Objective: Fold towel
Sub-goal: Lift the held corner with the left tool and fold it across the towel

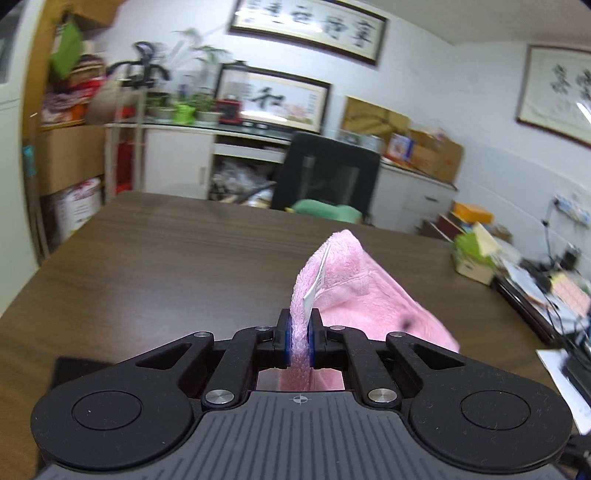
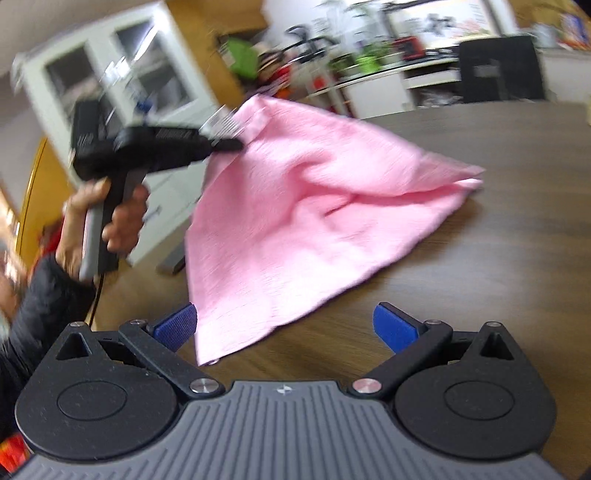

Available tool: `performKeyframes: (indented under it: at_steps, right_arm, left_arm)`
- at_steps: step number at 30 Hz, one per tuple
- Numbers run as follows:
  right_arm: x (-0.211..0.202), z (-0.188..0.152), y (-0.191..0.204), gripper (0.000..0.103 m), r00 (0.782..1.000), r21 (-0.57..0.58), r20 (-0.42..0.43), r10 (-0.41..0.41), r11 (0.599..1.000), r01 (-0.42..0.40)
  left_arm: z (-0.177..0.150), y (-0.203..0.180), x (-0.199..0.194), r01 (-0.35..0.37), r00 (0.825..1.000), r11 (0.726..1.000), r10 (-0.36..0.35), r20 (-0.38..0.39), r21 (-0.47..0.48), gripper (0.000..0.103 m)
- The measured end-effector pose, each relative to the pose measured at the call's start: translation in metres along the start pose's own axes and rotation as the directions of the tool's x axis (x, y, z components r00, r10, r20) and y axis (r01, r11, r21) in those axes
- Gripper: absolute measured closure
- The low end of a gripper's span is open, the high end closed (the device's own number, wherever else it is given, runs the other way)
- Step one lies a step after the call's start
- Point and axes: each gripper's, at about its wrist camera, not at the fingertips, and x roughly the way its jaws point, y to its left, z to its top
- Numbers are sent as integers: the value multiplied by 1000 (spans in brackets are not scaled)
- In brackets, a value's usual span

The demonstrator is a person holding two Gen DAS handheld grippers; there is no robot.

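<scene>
Pink terry cloth of the towel (image 1: 369, 295) is pinched between the blue pads of the left gripper (image 1: 299, 338), whose jaws are pressed together on a corner. A white care tag (image 1: 317, 280) is sewn at that corner; its print is too small to be read. From the right wrist view the same left gripper (image 2: 231, 144) is seen lifting the corner above the dark wooden table (image 2: 498, 258), while the far part of the towel (image 2: 314, 206) lies draped on the tabletop. The handle is held by the person's left hand (image 2: 110, 218), with a dark sleeve (image 2: 40, 295) below it. The right gripper (image 2: 284, 325) is held with its jaws wide apart and nothing pressed between them; the towel's near edge hangs just beside its left pad.

Large brush characters are shown on framed calligraphy (image 1: 308, 26) on the wall, blurred; on a lower frame (image 1: 273, 99) the single character 和 can be read.
</scene>
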Motion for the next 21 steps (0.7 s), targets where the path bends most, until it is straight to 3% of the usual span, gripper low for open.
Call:
performKeyframes:
  at_steps: [5, 8, 15, 21]
  right_arm:
    - [33, 14, 36, 1, 998, -136, -43, 43, 990, -49]
    - [57, 19, 51, 1, 992, -187, -111, 63, 979, -84]
    - [85, 18, 64, 1, 974, -275, -204, -98, 961, 39]
    - [65, 15, 50, 1, 958, -284, -261, -119, 958, 42]
  left_arm:
    - [-10, 20, -7, -23, 1000, 998, 22, -8, -61, 95]
    - [-14, 26, -9, -28, 1000, 996, 28, 0, -88, 95]
    - [-26, 46, -12, -127, 992, 978, 129, 1, -163, 94]
    - [-55, 39, -33, -190, 982, 962, 186, -39, -197, 91]
